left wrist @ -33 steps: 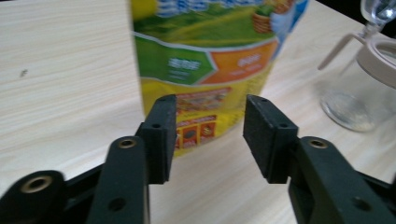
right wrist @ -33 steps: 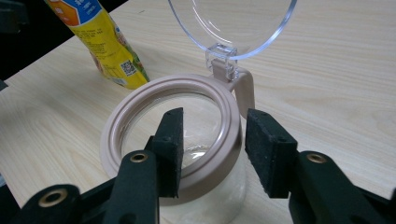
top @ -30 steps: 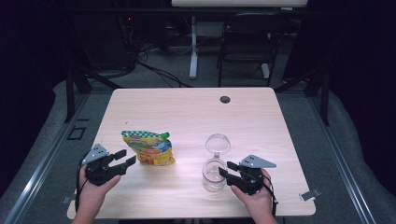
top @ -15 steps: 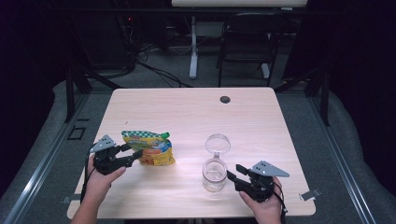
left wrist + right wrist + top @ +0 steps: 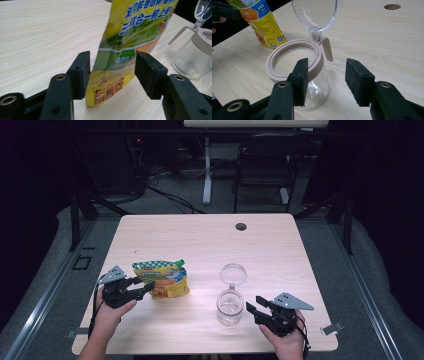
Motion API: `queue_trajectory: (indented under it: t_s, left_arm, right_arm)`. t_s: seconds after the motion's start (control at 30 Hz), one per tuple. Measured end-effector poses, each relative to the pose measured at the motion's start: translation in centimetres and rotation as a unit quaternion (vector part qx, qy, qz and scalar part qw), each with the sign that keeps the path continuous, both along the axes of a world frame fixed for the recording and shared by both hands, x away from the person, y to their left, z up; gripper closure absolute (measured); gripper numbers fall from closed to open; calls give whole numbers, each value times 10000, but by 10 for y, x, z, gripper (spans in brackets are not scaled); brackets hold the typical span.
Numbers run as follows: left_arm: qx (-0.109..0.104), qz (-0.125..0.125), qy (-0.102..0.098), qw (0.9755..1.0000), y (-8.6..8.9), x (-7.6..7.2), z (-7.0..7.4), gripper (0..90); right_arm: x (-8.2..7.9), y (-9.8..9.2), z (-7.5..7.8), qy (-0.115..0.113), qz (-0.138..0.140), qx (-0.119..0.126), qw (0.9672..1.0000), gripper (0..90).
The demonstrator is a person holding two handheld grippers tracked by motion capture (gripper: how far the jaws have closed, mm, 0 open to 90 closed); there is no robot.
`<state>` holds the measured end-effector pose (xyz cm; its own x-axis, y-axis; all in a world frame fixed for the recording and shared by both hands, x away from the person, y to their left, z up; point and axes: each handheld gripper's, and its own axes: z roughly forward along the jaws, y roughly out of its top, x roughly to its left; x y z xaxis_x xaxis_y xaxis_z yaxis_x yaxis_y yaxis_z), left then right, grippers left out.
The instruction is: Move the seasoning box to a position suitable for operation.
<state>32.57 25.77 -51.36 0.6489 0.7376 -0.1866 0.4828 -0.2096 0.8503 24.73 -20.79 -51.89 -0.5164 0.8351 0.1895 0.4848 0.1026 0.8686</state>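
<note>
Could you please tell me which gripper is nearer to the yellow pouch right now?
The left. The left gripper has the yellow pouch between its open jaws, while the right gripper sits apart, across the table beside the glass jar.

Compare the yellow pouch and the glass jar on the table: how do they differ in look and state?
The yellow pouch is opaque and printed; the glass jar is clear. The pouch has a green cap on; the jar's lid is flipped up, mouth open. Both rest on the wooden table.
</note>
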Motion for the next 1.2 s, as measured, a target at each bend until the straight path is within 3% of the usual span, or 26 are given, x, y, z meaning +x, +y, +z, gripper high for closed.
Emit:
queue_trajectory:
  t_s: [0.2, 0.33, 0.53, 0.83, 0.93, 1.2]
  left_arm:
    - [2, -99, 7, 10000, -6, -9, 1, 536]
    - [-198, -307, 39, 9993, -12, -16, 3, 566]
    - [-150, -439, -37, 9989, -23, -22, 6, 583]
    - [-149, -351, -96, 9992, -30, -14, 7, 649]
    - [-58, -323, -224, 9992, -33, -14, 8, 669]
    - [122, -316, -297, 9990, -43, -20, 13, 753]
  right_arm:
    - [3, 0, 0, -21, 12, -22, 10000, 535]
    - [4, 0, 1, -45, 35, 11, 10000, 533]
    - [6, 0, 2, -38, 61, 50, 10000, 533]
    - [7, 3, 0, -24, 103, -24, 9999, 532]
    - [6, 2, 0, -14, 81, -10, 10000, 532]
    - [5, -2, -1, 7, 21, -32, 10000, 532]
